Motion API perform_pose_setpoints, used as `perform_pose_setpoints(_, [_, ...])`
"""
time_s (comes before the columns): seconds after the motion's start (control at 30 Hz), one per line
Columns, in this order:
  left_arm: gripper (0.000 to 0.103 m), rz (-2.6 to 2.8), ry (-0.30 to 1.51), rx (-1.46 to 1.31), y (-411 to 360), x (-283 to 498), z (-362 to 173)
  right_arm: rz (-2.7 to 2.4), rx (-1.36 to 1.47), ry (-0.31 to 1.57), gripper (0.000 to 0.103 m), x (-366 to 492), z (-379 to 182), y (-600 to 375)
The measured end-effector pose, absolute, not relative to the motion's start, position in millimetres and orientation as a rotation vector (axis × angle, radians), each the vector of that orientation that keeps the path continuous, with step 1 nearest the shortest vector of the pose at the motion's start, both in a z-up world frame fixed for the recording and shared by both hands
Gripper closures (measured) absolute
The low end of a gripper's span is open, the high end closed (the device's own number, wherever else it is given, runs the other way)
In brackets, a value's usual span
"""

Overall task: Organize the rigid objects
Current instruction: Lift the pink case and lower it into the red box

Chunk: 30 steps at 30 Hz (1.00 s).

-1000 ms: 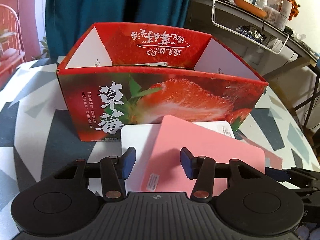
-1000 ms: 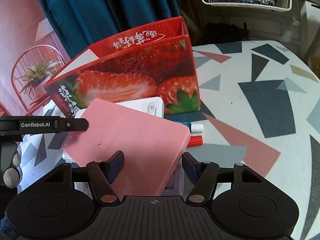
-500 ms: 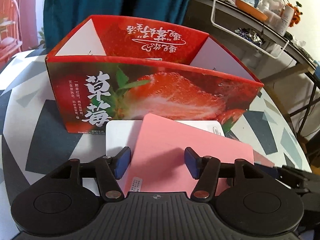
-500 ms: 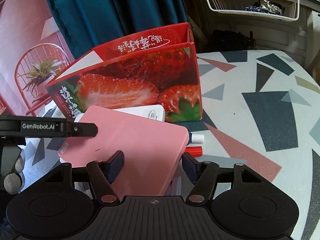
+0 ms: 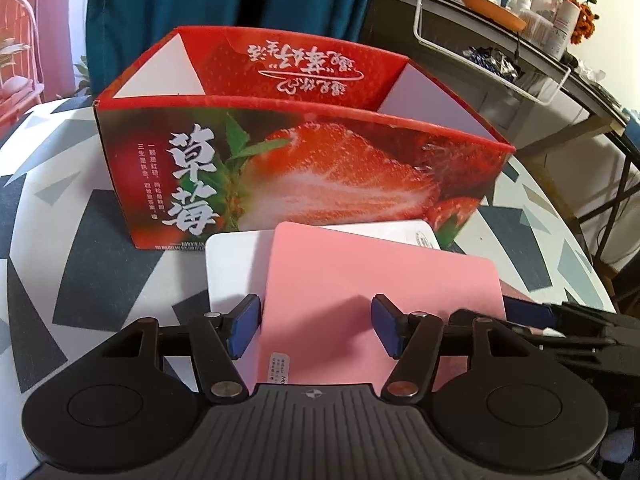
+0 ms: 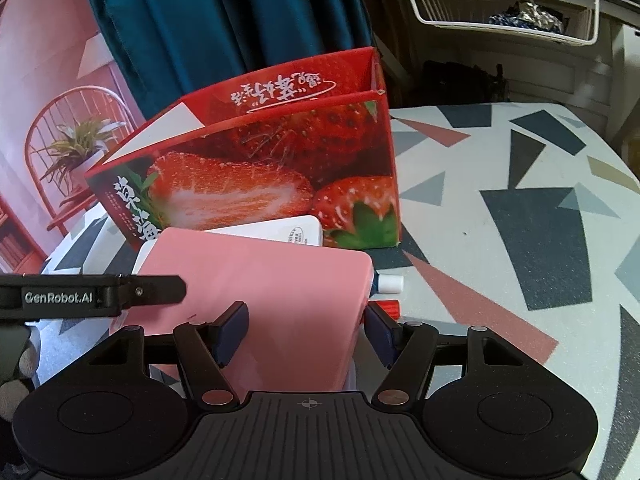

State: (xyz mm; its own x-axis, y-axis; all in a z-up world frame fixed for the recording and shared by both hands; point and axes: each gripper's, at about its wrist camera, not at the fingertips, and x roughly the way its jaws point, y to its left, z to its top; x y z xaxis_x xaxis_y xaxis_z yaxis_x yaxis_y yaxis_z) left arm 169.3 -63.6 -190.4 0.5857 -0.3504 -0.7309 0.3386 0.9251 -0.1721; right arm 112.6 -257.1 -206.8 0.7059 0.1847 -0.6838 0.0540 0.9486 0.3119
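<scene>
A flat pink case (image 5: 380,280) (image 6: 272,288) lies on a white flat box (image 5: 236,264) (image 6: 288,232) in front of an open red strawberry carton (image 5: 304,168) (image 6: 280,176). My left gripper (image 5: 316,326) is open, its fingers straddling the case's near left part; one blue pad (image 5: 244,320) sits at the case's left edge. My right gripper (image 6: 304,330) is open around the case's right end, pads close to its sides. The case looks raised off the table; what carries it is hidden.
A white-capped marker (image 6: 390,283) and a red-capped one (image 6: 386,307) lie on the patterned table (image 6: 520,240) beside the case. A teal curtain (image 5: 224,8) hangs behind the carton. A cluttered desk with a wire basket (image 5: 492,60) stands back right.
Both grippers and the pink case have risen a little and the carton's inside shows more. The left view has shifted rightward relative to the carton.
</scene>
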Motion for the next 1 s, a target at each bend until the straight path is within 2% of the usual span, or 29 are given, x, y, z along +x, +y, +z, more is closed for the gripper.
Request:
perform_pose_setpoints(0.4, [0.041,-0.396,0.722,-0.013,-54,155,-163,0.05,0.263,0.643,0.063,107,-164,-256])
perform_pose_setpoints(0.8, [0.042,-0.373,0.52,-0.08,-39,170,-90,0.096,0.184,0.48,0.063,133,-97,-247])
perform_pose_setpoints(1.0, [0.042,-0.363,0.487,-0.112,-42,214,-62,0.1,0.126,0.407,0.063,180,-73,-245])
